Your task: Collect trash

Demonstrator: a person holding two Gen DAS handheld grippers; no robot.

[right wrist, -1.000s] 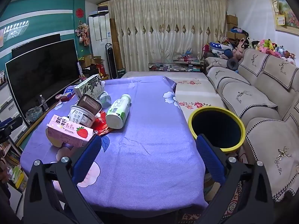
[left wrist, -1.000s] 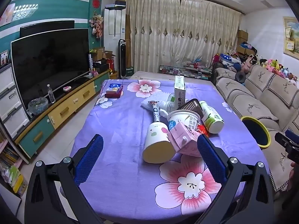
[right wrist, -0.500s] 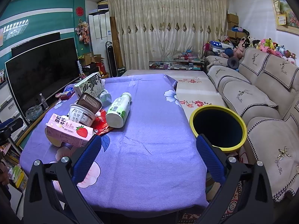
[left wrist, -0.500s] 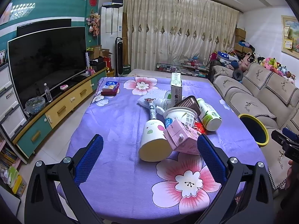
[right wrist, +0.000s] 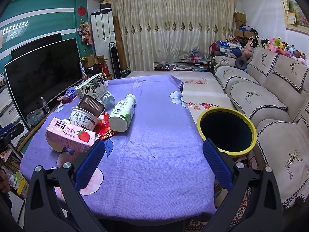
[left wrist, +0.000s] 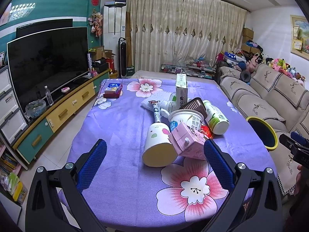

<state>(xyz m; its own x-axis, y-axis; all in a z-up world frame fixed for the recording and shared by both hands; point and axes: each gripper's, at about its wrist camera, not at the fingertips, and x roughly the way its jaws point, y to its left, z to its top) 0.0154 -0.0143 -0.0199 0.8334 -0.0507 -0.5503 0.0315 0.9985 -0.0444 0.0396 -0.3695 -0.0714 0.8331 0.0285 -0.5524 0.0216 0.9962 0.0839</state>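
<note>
A worktop [left wrist: 119, 127] draped in a purple flowered cloth fills both views, with a beige sofa [right wrist: 270, 89] along its right side. Between them stands a yellow-rimmed bin [right wrist: 227, 130], its dark mouth facing up, close against the worktop's edge.

The left gripper [left wrist: 154, 162] is held level over the near edge, jaws spread wide and holding nothing, aimed at the trash heap just ahead. The right gripper [right wrist: 152, 160] hovers likewise over the cloth, jaws wide apart and empty, the bin just beyond its right finger.

The heap sits mid-worktop: a pale cup [left wrist: 157, 147] on its side, a pink strawberry milk carton [left wrist: 188, 142] leaning on it, a white yogurt tub [left wrist: 186, 118], a green-labelled bottle [left wrist: 215, 117] lying flat, a red wrapper [right wrist: 104, 128].
</note>
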